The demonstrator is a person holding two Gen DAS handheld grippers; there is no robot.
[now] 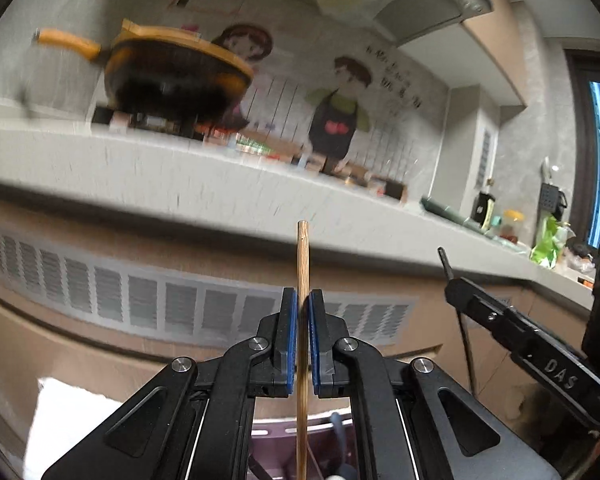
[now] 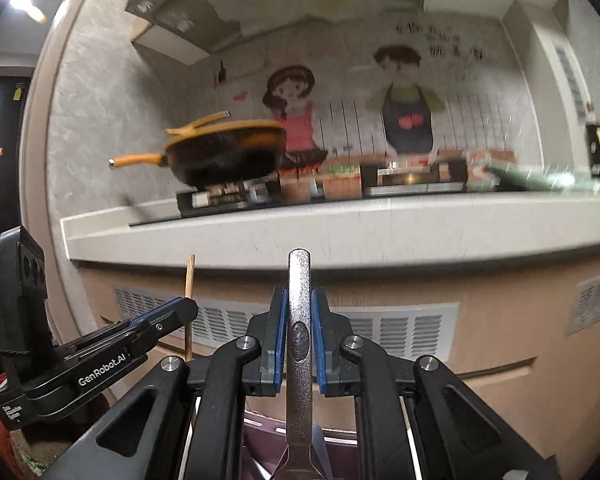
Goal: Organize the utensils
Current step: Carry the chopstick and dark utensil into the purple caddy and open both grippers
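Ahead of both my grippers runs a long pale grey stone kitchen counter point(image 2: 340, 232), seen from just below its edge, with beige cabinet fronts and a white louvred vent panel point(image 1: 180, 304) underneath. On the counter a black wok with a yellow rim and yellow handle point(image 2: 220, 156) sits on a gas hob, its lid propped askew. Behind it the white tiled wall carries a cartoon mural of two cooks point(image 2: 404, 112), one in a pink dress, one in a dark apron. Bottles and a green bag crowd the counter's far right end in the left wrist view; everything there is blurred.

My left gripper point(image 1: 303, 340) has its blue pads pressed together on a thin, round, light-brown wooden chopstick point(image 1: 302, 264), which stands upright, its blunt end reaching above the fingertips. My right gripper point(image 2: 299, 336) pinches the flat handle of a silver, stamped-metal utensil point(image 2: 299, 280), also upright; its working end hangs below and I cannot tell what kind it is. Beneath both lies a pale purple slotted plastic tray point(image 2: 268, 436).
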